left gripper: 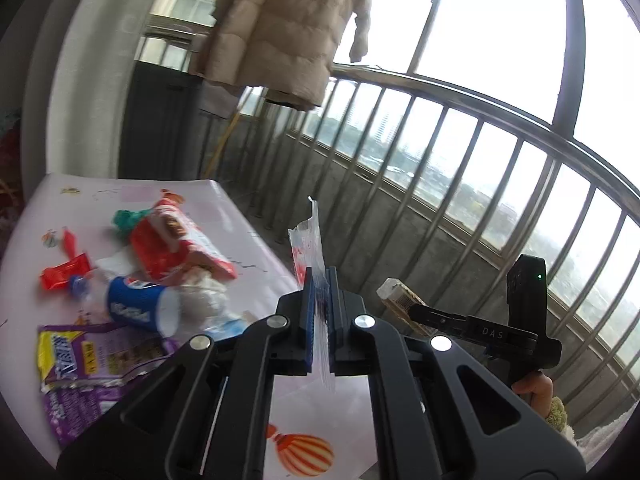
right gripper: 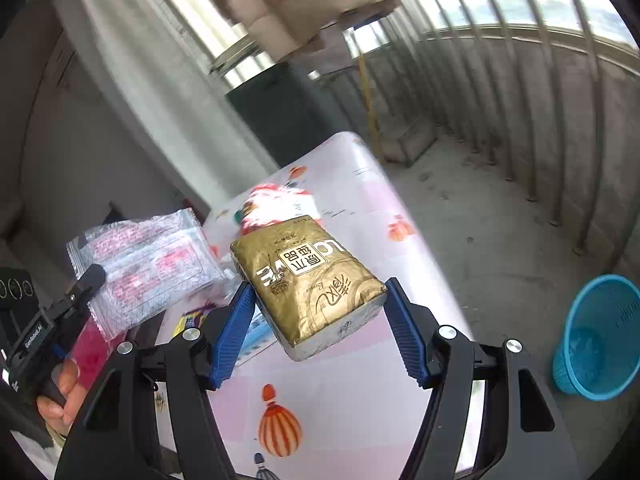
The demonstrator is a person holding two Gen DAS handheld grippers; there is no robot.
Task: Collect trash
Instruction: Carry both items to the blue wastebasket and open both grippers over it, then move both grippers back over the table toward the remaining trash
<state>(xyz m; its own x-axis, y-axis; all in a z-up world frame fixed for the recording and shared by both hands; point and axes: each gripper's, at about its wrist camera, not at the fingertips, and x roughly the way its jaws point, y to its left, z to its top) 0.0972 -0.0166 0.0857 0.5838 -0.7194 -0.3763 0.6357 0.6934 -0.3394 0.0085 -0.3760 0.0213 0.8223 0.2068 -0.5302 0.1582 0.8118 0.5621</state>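
Trash lies heaped on your table (left gripper: 256, 216) at the left of the left wrist view: a red snack bag (left gripper: 180, 240), a blue paper cup (left gripper: 140, 308) on its side, a purple wrapper (left gripper: 92, 364), a small red wrapper (left gripper: 64, 274) and crumpled white tissue (left gripper: 204, 292), all close together and partly overlapping. Your left gripper (left gripper: 320, 308) sits at the centre of that view with its blue pads clenched on a thin clear wrapper (left gripper: 310, 240) with red print, which stands on edge above the fingertips. In the right wrist view the same clear wrapper (right gripper: 148, 268) shows flat at the left, held off the table by your left hand (right gripper: 60, 392). Your right gripper (right gripper: 318, 308) grips a gold tissue pack (right gripper: 308, 280) across its width, both blue pads against its sides, the pack tilted and raised above the table (right gripper: 360, 380). In the left wrist view that pack (left gripper: 396, 298) peeks out at the centre right, past your right hand's tool. A blue basket (right gripper: 600, 336) stands on the concrete floor at the lower right of the right wrist view, well apart from the table. A beige coat (left gripper: 288, 28) hangs at the top, by the railing (left gripper: 460, 92).
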